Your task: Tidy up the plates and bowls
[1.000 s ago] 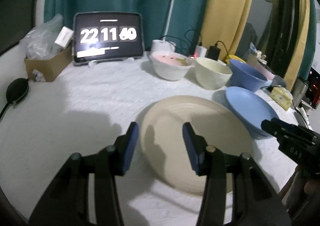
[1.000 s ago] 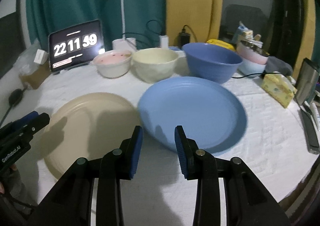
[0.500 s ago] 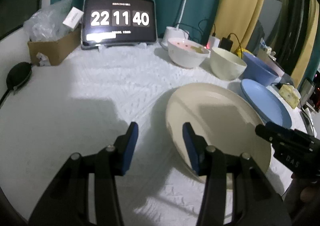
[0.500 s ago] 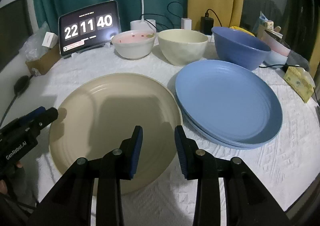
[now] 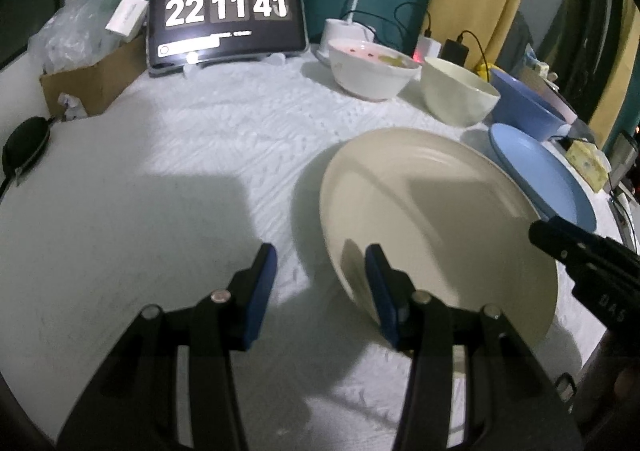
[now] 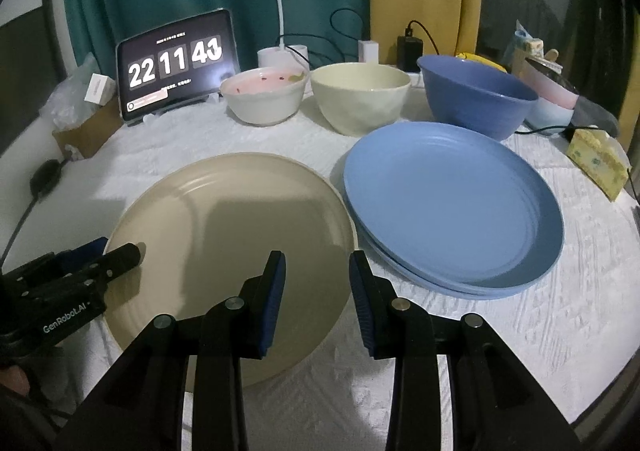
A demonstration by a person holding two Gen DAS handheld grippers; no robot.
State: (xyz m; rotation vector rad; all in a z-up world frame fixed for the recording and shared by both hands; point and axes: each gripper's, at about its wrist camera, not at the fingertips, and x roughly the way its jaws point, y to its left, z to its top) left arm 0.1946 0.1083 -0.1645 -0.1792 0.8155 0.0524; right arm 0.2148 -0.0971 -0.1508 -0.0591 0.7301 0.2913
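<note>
**Two plates side by side, both grippers empty**

The counter (image 6: 540, 323) is covered with a white textured cloth and carries everything else. Taking the cream plate (image 6: 224, 235) as the landmark: it lies flat near the front edge, and the blue plate (image 6: 452, 203) sits just to its right, rims almost touching (the blue one seems to rest on a second blue plate, whose edge shows beneath it). Behind the blue plate stands the large blue bowl (image 6: 476, 99). Behind the cream plate, well apart from it, stand the cream bowl (image 6: 360, 99) and, further left, the white bowl with a pink inside (image 6: 264, 99). Left of that bowl, a tablet (image 6: 176, 67) leans upright showing clock digits, with a cardboard box (image 5: 88, 83) holding plastic bags beyond it. A yellow patterned block (image 6: 596, 163) lies on the far side of the blue plate.

The left hand-held gripper (image 5: 320, 283) hovers at the cream plate's left rim, jaws spread wide and holding nothing; its right finger (image 5: 380, 291) is over the plate, its left finger over bare cloth. The right hand-held gripper (image 6: 316, 299) hangs above the plate's right front edge, jaws moderately parted and empty, with the rim passing between them from this view
</note>
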